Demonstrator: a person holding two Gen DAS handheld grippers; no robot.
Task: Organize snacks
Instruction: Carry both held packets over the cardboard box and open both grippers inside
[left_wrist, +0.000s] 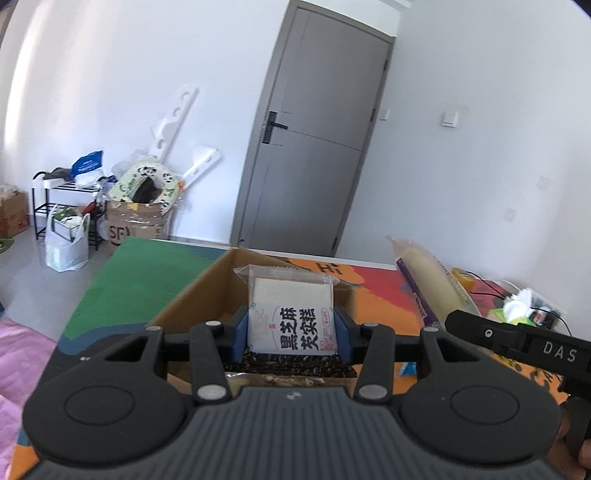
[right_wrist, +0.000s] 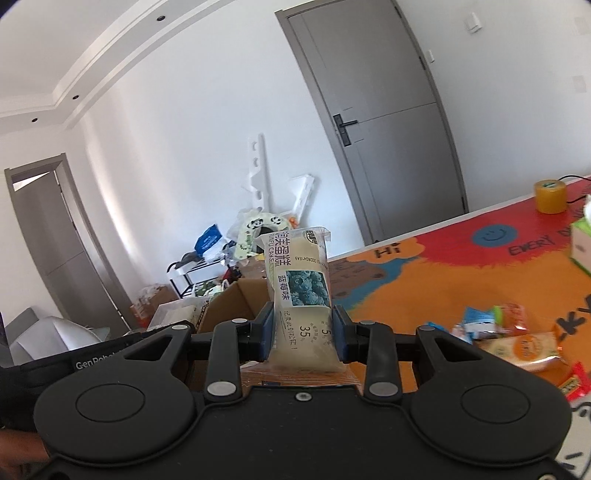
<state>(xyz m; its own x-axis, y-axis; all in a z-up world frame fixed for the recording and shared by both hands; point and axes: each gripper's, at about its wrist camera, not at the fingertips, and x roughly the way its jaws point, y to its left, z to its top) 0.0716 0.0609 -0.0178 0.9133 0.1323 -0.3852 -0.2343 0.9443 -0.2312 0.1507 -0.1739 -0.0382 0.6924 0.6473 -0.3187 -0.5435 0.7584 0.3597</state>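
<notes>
Both tongs are loaded: the left gripper (left_wrist: 291, 334) clamps a sesame cake packet (left_wrist: 291, 317) above the cardboard box (left_wrist: 192, 295), the right gripper (right_wrist: 303, 334) pinches a blueberry cake packet (right_wrist: 301, 291); loose snacks (right_wrist: 517, 339) wait on the mat (right_wrist: 424, 288).

Left gripper (left_wrist: 291, 338) clamps a white cake packet (left_wrist: 291, 314) above the cardboard box (left_wrist: 199, 295).

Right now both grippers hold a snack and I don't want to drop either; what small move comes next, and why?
Probably lower the left gripper a little: its white cake packet already hangs over the open cardboard box, while the right gripper's blueberry cake looks beside it.
</notes>
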